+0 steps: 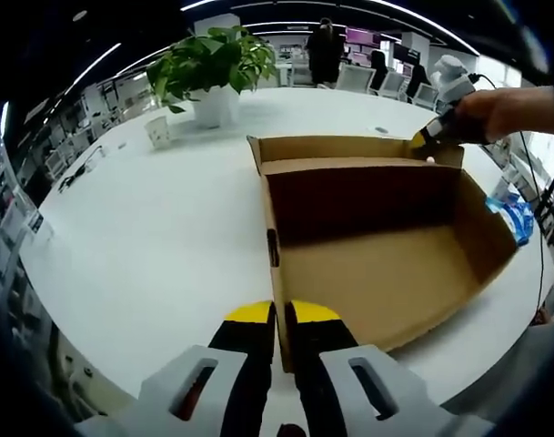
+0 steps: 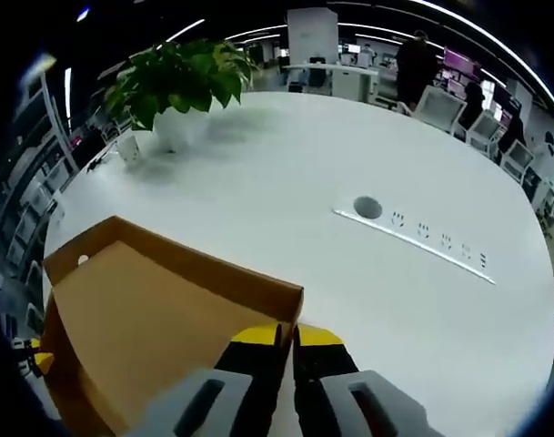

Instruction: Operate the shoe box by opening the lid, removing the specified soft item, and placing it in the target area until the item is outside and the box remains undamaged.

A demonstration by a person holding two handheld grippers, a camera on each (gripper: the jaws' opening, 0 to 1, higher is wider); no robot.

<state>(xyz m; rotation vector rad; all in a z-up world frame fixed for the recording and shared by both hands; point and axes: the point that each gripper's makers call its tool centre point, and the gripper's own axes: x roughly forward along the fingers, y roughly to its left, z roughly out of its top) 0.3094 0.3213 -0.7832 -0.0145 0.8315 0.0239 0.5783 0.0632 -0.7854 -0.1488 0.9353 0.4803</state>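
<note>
The left gripper [image 1: 281,314] is clamped on the near wall of the open brown cardboard shoe box [image 1: 386,273], which sits on the round white table [image 1: 158,237]. The right gripper [image 2: 287,335] pinches the box's far corner (a hand [image 1: 513,109] holds it). A potted green plant [image 1: 213,68] stands well behind.

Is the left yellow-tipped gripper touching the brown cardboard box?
Touching. The left gripper view shows the left gripper shut on the brown cardboard box's near wall edge.
</note>
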